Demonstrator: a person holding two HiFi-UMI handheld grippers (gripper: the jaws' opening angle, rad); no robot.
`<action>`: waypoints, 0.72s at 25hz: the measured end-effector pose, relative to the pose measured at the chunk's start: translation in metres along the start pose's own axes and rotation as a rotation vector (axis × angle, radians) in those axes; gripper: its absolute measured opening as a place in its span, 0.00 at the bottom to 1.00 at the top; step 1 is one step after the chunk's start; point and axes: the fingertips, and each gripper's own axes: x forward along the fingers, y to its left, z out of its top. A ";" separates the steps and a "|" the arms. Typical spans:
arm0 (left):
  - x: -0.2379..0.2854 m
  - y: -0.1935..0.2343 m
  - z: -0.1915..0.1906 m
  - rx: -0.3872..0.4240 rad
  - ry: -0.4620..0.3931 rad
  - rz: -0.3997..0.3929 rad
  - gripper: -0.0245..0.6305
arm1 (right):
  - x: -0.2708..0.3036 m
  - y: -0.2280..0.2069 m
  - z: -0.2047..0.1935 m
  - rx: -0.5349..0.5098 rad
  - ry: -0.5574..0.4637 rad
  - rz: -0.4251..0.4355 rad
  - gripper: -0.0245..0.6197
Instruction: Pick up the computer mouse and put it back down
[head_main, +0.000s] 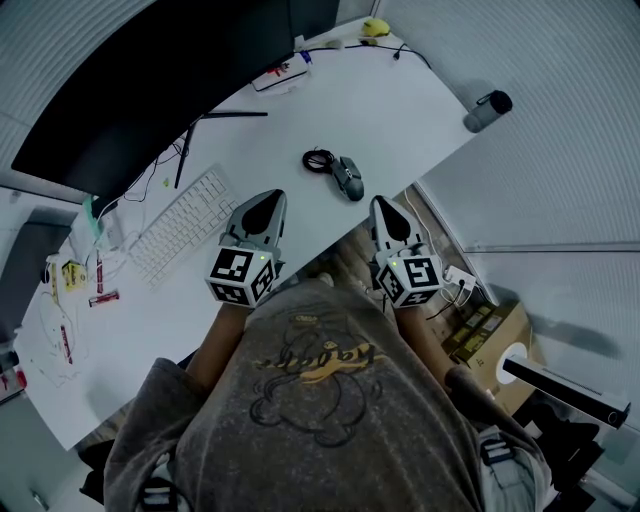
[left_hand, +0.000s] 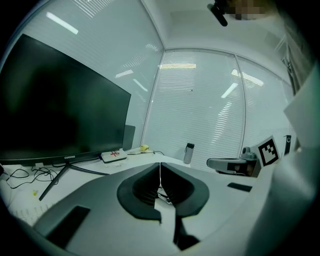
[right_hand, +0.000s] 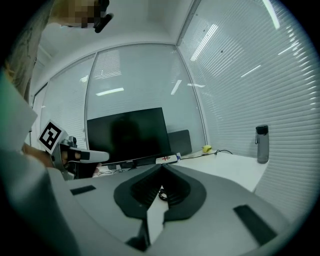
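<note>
Grey T-shirt (head_main: 320, 400) of the person fills the bottom of the head view; both forearms reach forward from it toward the white desk (head_main: 390, 100). On the left, the left hand-held gripper (head_main: 268, 197) hangs over the desk just inside its near edge, between the white keyboard (head_main: 185, 222) and the computer mouse (head_main: 348, 177); its own view shows the jaws clenched together with nothing between them. On the right, the right hand-held gripper (head_main: 380, 204) sits at the near edge itself, its tip just short of the mouse and apart from it; whether that tip overhangs the desk or stops shy of it is hard to judge from above; its jaws are likewise pressed together and empty.

The dark mouse lies flat on the desk close to the near edge, toward the right end, with its black cable (head_main: 318, 160) coiled just beside it on the far side. A large dark monitor (head_main: 150, 70) stands along the far edge; a small white box (head_main: 275, 75) rests by the monitor's foot; a yellow object (head_main: 376, 27) sits at the far right corner. A grey bottle (head_main: 488, 110) stands at the right edge, well apart from the mouse.
</note>
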 end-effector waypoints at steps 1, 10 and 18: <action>-0.001 0.000 -0.001 0.000 0.000 0.000 0.07 | 0.000 0.000 -0.001 0.003 0.000 -0.002 0.05; -0.006 -0.003 -0.001 -0.001 -0.009 0.005 0.07 | -0.004 0.003 -0.004 0.009 -0.005 0.003 0.05; -0.012 -0.003 -0.003 -0.006 -0.008 0.011 0.07 | -0.007 0.006 -0.006 0.015 -0.002 0.000 0.05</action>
